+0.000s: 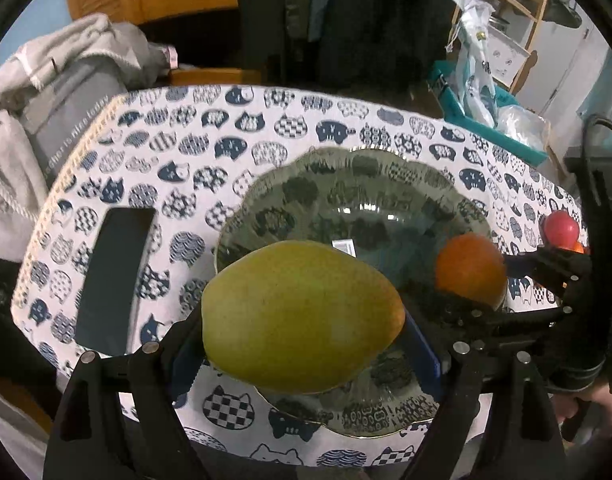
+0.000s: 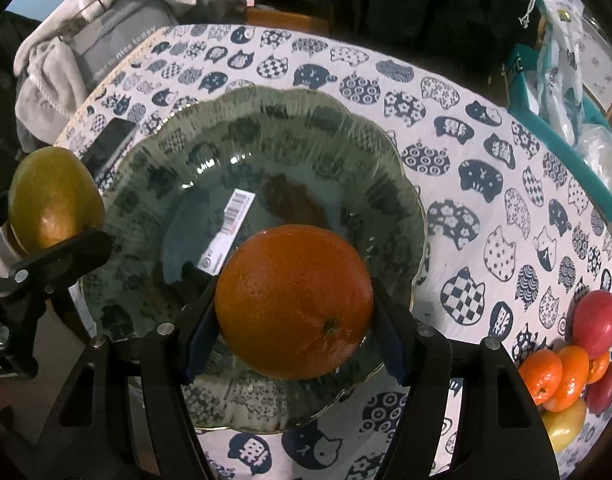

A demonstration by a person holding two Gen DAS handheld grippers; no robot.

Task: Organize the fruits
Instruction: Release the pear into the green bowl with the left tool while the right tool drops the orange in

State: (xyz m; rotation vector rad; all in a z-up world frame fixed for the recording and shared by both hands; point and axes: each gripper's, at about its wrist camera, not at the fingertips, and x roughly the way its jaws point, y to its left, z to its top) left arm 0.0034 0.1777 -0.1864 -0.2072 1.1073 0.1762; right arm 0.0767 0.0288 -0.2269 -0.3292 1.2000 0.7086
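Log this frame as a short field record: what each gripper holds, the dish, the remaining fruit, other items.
left gripper: shut on mango, over the bowl's near-left rim
right gripper: shut on orange, over the bowl
glass bowl: holds no fruit; barcode sticker shows
fruit pile: on cat-print tablecloth, right of bowl
phone: flat, left of bowl

one mango [image 1: 302,316], one orange [image 2: 294,300], one plate [image 2: 386,152], one phone [image 1: 114,276], three tangerines [image 2: 562,372].
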